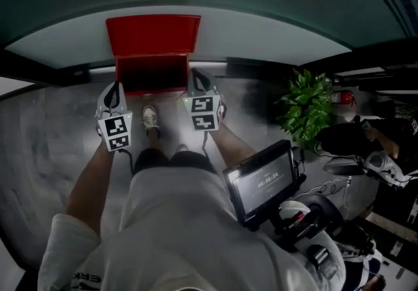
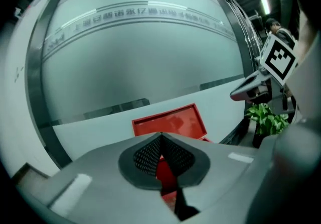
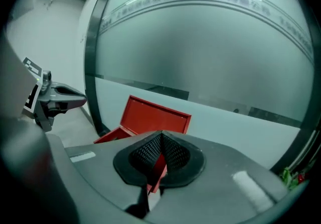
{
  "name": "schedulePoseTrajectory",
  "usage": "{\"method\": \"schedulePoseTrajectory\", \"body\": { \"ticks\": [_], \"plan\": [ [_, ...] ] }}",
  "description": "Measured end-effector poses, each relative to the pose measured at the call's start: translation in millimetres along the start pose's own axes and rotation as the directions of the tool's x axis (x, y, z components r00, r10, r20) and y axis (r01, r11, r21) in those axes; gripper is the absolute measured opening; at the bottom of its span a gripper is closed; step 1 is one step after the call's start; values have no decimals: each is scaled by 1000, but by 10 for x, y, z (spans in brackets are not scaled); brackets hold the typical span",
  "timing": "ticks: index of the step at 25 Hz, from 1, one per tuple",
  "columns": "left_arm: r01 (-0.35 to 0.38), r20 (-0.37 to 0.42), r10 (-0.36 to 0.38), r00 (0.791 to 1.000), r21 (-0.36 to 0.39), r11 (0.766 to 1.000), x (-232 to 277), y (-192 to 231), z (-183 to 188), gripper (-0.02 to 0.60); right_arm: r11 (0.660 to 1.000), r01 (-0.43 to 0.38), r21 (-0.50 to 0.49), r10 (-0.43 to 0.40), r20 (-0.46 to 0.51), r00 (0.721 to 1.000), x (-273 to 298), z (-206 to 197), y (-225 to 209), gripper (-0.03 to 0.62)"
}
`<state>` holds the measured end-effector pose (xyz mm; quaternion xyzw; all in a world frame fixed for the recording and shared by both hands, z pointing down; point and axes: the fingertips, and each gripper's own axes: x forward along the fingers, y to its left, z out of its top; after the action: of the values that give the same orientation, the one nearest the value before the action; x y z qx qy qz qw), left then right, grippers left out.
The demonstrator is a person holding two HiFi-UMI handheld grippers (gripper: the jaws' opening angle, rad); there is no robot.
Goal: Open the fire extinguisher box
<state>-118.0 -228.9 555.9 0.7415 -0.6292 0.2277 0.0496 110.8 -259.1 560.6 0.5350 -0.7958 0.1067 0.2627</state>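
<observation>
The red fire extinguisher box [image 1: 151, 73] stands on the floor against the white wall base, its lid [image 1: 153, 35] raised and leaning back against the wall. My left gripper [image 1: 115, 87] is at the box's left front corner and my right gripper [image 1: 196, 76] at its right front corner, both a little short of it. Both are shut with nothing between the pads. In the left gripper view the lid [image 2: 170, 121] shows beyond the closed left gripper [image 2: 161, 140]. The right gripper view has the lid [image 3: 155, 117] behind the closed right gripper [image 3: 161, 140].
A curved frosted-glass wall [image 1: 261, 22] rises behind the box. A potted plant [image 1: 305, 107] stands to the right, with a small red extinguisher [image 1: 343, 97] beyond it. My shoe [image 1: 150, 117] is in front of the box. A screen device [image 1: 264, 182] hangs at my waist.
</observation>
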Motion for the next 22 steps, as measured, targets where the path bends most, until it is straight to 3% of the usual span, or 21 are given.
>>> {"method": "schedulePoseTrajectory", "body": {
  "ticks": [6,13,22],
  "plan": [
    [1,66,6,998,-105,994,-789,-338,129,3,995,-60,78,56,62,997,-803,-150,40,12],
    [54,178,-15,984,-216,975,-1508,-557,567,3,972,-183,150,157,170,973,-1591,68,241,12],
    [170,257,-98,961,-275,946,-2048,-558,809,2,953,-224,206,193,159,968,-2051,237,719,12]
  ]
}}
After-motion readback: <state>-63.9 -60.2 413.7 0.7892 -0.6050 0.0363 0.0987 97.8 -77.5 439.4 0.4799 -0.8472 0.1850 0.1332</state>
